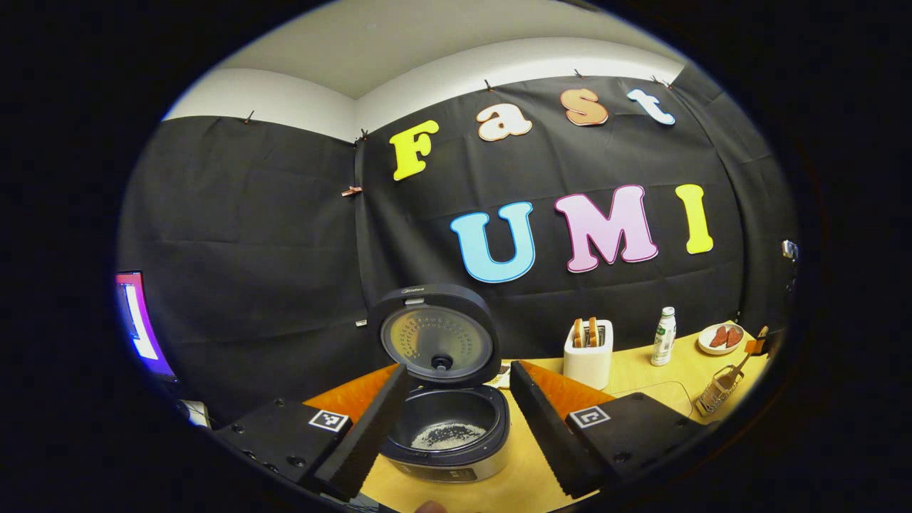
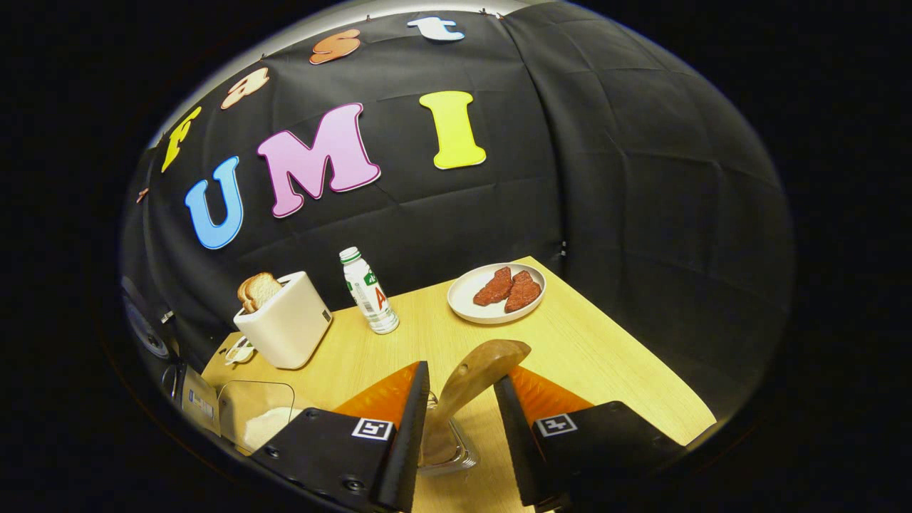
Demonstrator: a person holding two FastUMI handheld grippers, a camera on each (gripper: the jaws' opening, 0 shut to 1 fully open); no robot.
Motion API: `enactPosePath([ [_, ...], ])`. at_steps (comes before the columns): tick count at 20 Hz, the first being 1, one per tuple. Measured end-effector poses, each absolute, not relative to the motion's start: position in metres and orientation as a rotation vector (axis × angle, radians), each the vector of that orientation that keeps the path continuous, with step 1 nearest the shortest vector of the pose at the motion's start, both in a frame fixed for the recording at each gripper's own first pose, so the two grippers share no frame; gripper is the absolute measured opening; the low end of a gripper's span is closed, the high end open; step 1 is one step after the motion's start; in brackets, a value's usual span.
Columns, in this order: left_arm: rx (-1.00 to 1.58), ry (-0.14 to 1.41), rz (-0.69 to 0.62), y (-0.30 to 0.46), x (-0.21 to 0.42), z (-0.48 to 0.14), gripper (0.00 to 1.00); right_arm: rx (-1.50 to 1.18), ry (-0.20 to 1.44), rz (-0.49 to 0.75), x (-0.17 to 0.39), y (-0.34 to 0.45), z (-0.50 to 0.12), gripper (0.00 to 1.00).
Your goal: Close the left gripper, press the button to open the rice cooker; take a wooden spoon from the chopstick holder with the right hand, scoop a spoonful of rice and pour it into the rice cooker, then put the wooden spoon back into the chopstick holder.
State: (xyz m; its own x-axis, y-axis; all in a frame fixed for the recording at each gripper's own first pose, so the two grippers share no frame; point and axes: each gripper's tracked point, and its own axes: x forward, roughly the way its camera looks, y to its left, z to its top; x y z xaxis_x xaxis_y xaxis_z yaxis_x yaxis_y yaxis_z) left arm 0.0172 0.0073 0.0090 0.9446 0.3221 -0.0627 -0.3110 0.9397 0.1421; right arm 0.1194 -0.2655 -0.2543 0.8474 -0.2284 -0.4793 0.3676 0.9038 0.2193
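Rice cooker [image 1: 445, 427] lid up, the right gripper [image 2: 462, 410] spread around the wooden spoon [image 2: 474, 374] in its holder; next, pinch and lift.

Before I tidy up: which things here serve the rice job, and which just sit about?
In use: black rice cooker, lid up; brown wooden spoon; clear chopstick holder; clear rice container.
Lying about: white toaster, white plastic bottle, white plate, metal grater.

Left hand-held gripper [image 1: 456, 420] and right hand-held gripper [image 2: 462, 427] both have fingers spread.
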Motion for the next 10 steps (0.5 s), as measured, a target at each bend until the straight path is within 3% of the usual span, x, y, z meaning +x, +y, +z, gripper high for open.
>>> enactPosePath([
  [1, 0.134, 0.088, 0.322, 0.007, 0.017, 0.007, 0.96, 0.313, 0.455, -0.319, 0.122, -0.271, -0.246, 0.38],
  [5, 0.130, 0.092, 0.320, 0.007, 0.015, 0.005, 0.96, 0.301, 0.457, -0.275, 0.125, -0.248, -0.244, 0.24],
  [10, 0.136, 0.087, 0.322, 0.011, 0.014, 0.007, 0.96, 0.270, 0.453, -0.212, 0.130, -0.228, -0.239, 0.18],
])
